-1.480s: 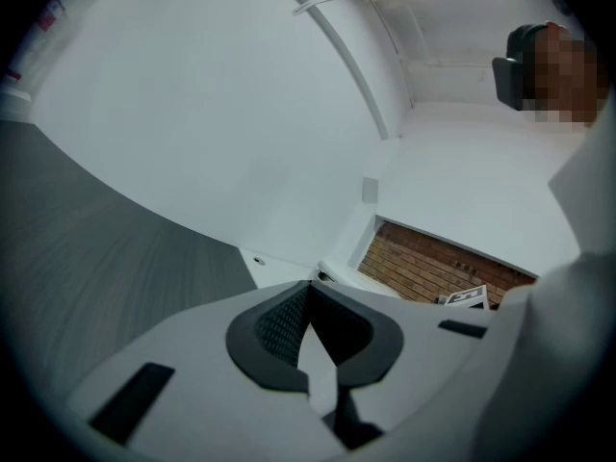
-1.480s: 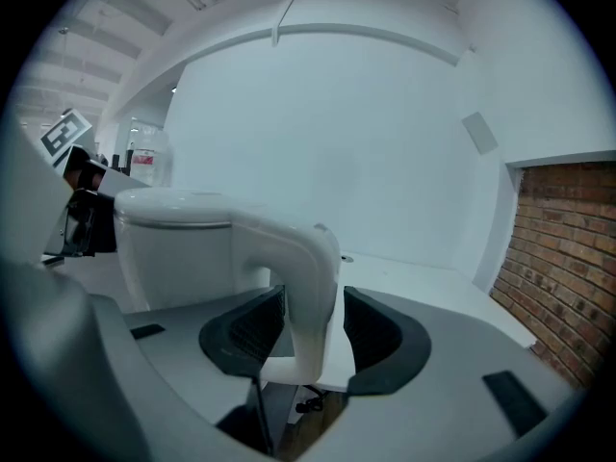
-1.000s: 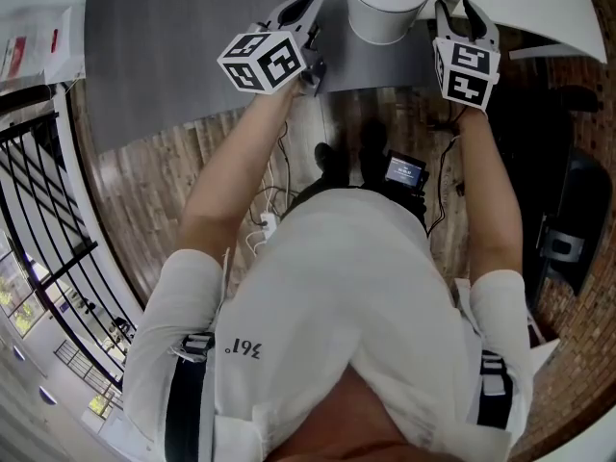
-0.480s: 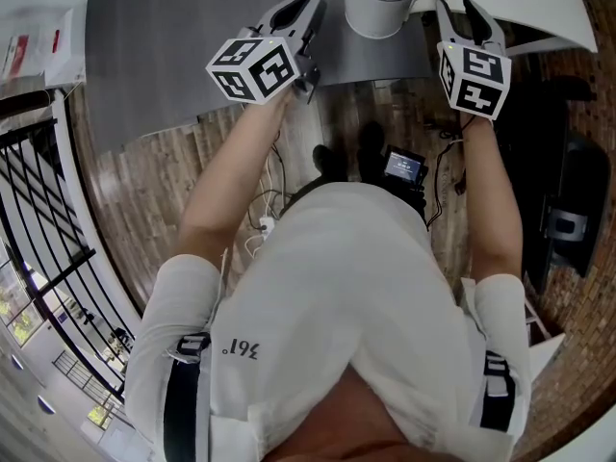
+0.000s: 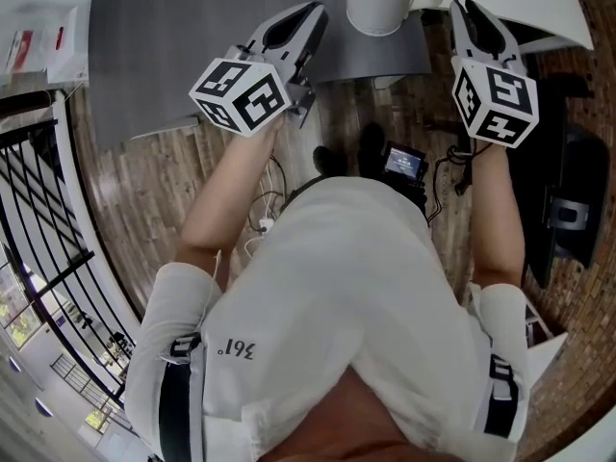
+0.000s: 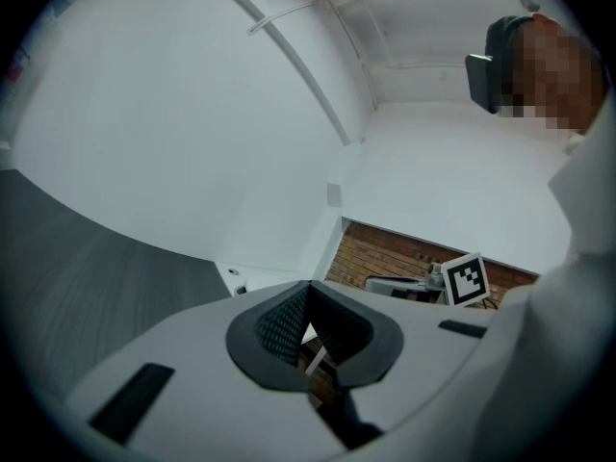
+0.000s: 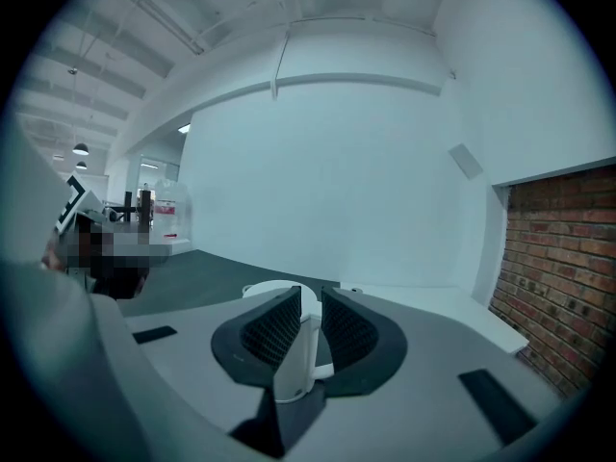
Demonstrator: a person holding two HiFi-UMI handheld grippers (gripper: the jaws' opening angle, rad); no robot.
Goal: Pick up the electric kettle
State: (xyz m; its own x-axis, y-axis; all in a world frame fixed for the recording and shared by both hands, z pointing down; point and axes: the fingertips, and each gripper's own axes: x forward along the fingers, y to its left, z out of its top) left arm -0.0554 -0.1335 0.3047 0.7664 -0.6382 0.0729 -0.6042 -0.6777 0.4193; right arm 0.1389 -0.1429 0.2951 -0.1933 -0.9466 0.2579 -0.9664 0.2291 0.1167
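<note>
Since the earlier frame both hands have risen towards the head camera, and the right jaws have just been closing. The electric kettle (image 5: 377, 6), a smooth white rounded body, sits at the top edge of the head view over the near end of the desk (image 5: 192, 46). Whether its base rests on the desk cannot be told, as the frame cuts it off. Its white handle (image 7: 294, 373) stands upright between the ribbed black pads of the right hand-held gripper (image 7: 311, 295), which appear to pinch it from both sides. The left hand-held gripper (image 6: 308, 289) is just beside the kettle with its textured pads pressed together at the tips and nothing between them. The desk top is matt dark grey. Below it runs a wood-plank floor (image 5: 144, 191), and a brick wall (image 7: 553, 258) stands to the right.
</note>
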